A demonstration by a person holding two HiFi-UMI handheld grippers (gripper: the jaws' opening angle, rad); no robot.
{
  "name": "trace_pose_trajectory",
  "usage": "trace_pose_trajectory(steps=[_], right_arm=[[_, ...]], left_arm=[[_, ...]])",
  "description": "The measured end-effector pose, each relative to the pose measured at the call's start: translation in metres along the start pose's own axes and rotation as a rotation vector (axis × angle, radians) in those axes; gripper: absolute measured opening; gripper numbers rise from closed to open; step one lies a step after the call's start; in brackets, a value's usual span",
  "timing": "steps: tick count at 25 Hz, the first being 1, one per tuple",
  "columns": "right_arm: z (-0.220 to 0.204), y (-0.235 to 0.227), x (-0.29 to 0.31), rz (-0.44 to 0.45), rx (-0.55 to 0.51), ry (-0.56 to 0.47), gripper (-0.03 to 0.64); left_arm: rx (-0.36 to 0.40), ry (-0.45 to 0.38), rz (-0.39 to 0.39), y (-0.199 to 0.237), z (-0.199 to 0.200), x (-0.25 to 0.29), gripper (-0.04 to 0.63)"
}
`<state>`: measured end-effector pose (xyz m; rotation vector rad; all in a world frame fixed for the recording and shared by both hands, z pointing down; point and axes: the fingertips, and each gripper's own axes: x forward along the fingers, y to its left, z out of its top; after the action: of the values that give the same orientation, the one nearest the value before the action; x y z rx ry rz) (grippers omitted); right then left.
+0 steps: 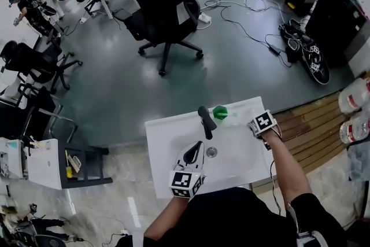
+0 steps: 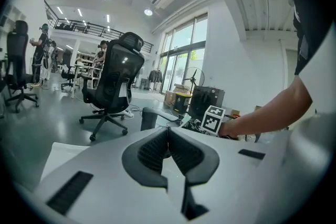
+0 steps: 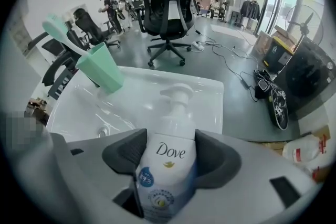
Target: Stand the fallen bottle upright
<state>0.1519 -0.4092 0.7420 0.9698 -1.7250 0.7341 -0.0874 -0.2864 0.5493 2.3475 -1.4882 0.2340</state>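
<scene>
A white Dove pump bottle [image 3: 167, 165] lies on the right rim of the white sink [image 1: 167, 150], its pump head pointing away from me. My right gripper [image 3: 170, 145] points steeply down over it, and both dark pads press on the bottle's sides. In the head view the right gripper [image 1: 248, 124] is at the sink's right edge and the bottle [image 1: 236, 120] shows only as a pale shape beside it. My left gripper [image 1: 199, 146] hovers over the sink's front part, shut with nothing between its fingers [image 2: 152, 152].
A black faucet [image 1: 206, 120] and a green cup [image 1: 220, 113] stand at the sink's back; the cup [image 3: 101, 68] holds a green brush. A black office chair [image 1: 165, 3] is beyond, with cables on the floor. A wooden platform [image 1: 312, 124] and water jugs [image 1: 354, 95] are at the right.
</scene>
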Motion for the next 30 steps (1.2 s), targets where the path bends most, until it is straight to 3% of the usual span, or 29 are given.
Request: trace_pose_trajectory(steps=[4,17,22,27,30], right_arm=[[0.002,0.000,-0.004,-0.005,0.005,-0.038,0.291],[0.013,-0.001,-0.061,-0.056,0.003,-0.338,0.278],[0.022,0.007,-0.096,-0.056,0.010,-0.485,0.275],[0.041,0.020,-0.132,-0.053,-0.022,-0.726,0.276],[0.051,0.025,-0.138,-0.060,-0.054,-0.802,0.276]], left_arm=[[0.005,-0.003,0.005,0.001,0.001,-0.005,0.018],[0.013,0.006,-0.002,-0.010,-0.001,-0.005,0.018],[0.011,0.007,-0.007,-0.013,-0.003,-0.004,0.018],[0.031,0.007,-0.010,-0.018,0.000,-0.005,0.018],[0.046,-0.003,-0.017,-0.023,0.003,-0.004,0.018]])
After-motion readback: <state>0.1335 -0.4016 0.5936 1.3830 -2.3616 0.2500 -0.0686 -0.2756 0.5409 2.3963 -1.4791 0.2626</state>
